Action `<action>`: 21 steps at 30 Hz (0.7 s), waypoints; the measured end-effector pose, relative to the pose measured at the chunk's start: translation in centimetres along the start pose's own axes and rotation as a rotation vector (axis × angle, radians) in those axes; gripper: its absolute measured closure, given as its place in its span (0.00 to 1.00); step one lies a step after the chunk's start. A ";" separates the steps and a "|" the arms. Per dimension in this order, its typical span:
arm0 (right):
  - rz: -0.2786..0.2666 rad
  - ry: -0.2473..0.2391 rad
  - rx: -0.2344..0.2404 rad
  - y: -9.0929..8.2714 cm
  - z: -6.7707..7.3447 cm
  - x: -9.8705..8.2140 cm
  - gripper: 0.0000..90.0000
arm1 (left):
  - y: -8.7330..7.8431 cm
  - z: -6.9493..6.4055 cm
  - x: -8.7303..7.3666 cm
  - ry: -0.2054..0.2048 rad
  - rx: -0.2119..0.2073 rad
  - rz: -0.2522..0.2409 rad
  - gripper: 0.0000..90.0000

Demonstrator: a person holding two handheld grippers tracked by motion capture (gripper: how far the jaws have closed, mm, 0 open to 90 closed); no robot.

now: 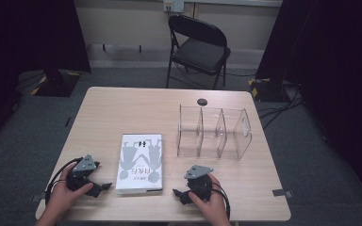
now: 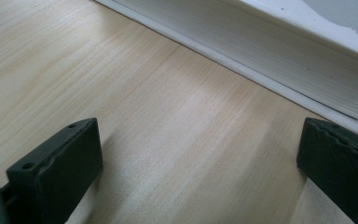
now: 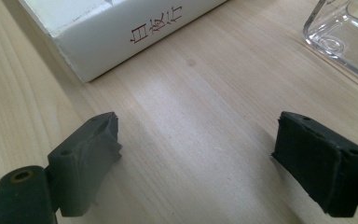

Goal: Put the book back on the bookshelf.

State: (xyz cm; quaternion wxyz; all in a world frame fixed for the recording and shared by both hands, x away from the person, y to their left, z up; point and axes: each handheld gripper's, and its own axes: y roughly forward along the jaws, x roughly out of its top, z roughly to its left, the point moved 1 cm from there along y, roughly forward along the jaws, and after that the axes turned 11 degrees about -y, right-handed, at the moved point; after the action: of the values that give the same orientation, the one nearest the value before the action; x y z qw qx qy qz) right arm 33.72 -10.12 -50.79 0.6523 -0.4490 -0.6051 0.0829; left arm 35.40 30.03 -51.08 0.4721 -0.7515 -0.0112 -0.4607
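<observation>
Book [image 1: 140, 163] lying between left hand-held gripper [image 1: 99, 187] and right hand-held gripper [image 1: 183, 194], long axis running away, jaws gaping apart, empty.

Black folding chair [image 1: 199, 47] behind wood table [image 1: 122, 113]; grey carpet floor [image 1: 23, 141], dark curtains [image 1: 28, 33] both sides, prob. dim light.

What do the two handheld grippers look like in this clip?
Both the left gripper and the right gripper are black, each topped by a grey three-cornered plate and trailing a black looped cable. Close up, the jaws are dark blocky pads with small screw holes. No sleeves show on the forearms.
</observation>
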 end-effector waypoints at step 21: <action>0.001 -0.001 -0.003 0.8 0.8 0.8 0.11 | 0.9 -3.3 0.7 0.134 -0.156 0.059 0.00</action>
State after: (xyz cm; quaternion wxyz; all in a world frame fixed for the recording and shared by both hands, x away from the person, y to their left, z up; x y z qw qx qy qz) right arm 33.61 -8.74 -50.84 0.6513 -0.4502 -0.6053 0.0828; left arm 33.93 26.87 -50.81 0.4252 -0.7536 0.0786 -0.4951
